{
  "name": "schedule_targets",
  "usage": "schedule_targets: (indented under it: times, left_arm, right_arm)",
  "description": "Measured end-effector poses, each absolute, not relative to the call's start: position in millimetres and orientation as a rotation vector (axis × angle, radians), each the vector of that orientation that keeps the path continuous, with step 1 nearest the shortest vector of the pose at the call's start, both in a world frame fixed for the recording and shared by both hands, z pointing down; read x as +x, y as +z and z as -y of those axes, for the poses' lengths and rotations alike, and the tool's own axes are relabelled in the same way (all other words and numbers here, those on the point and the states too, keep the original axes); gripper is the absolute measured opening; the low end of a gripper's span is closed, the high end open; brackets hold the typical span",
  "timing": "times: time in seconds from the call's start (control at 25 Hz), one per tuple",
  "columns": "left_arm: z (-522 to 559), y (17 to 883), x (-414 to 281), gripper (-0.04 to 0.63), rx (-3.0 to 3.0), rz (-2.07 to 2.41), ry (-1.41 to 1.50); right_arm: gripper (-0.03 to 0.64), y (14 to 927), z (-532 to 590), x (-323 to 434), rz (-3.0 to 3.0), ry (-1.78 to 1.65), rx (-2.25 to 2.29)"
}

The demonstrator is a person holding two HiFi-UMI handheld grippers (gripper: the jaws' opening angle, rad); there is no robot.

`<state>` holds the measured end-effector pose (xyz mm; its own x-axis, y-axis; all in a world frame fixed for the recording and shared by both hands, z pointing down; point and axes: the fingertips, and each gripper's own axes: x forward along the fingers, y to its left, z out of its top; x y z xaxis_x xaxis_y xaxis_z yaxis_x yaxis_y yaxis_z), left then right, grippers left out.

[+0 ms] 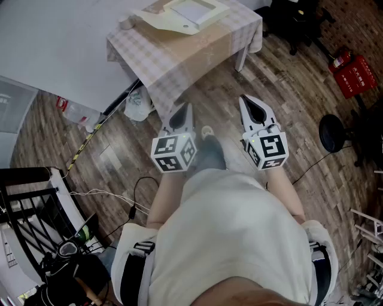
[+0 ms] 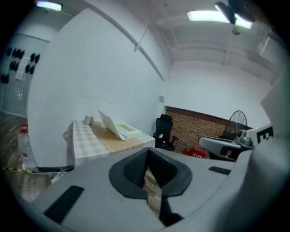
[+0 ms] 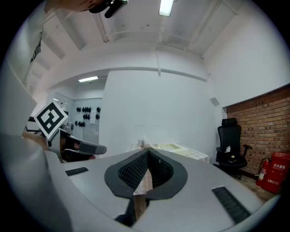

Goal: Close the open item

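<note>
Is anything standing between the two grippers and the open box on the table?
Nothing visible does. Only wooden floor lies between the left gripper, the right gripper and the table. The open box sits on top, with the cup off to one side.

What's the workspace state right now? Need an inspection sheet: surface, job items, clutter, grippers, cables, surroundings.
Surface: table with a checked cloth, ahead of the person.
Job's things: cream box on the table, lid standing open.
Clutter: cup near the table's corner, beside the box; plastic bag and bottle on the floor by the table.
Grippers: left gripper and right gripper both shut, nothing between the jaws, held over the floor short of the table.
Cables: white cable and black cable loose on the floor at the person's left.
Surroundings: wood floor, black rack, office chair, red extinguisher box.
</note>
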<state>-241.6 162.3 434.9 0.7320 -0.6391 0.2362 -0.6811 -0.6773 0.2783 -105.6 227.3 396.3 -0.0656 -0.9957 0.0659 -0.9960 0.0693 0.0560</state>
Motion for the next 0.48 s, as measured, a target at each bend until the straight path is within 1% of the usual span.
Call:
schedule_targets:
  times: [0.24, 0.48]
  left_arm:
    - [-176, 429, -241, 0.005, 2.6, 1.034, 0.157]
    - [-164, 429, -239, 0.005, 2.588, 1.033, 0.147]
  right_arm:
    - [0.0, 393, -241, -113, 2.243, -0.003, 2.06]
    - [0.0, 392, -229, -113, 2.254, 0.002, 2.035]
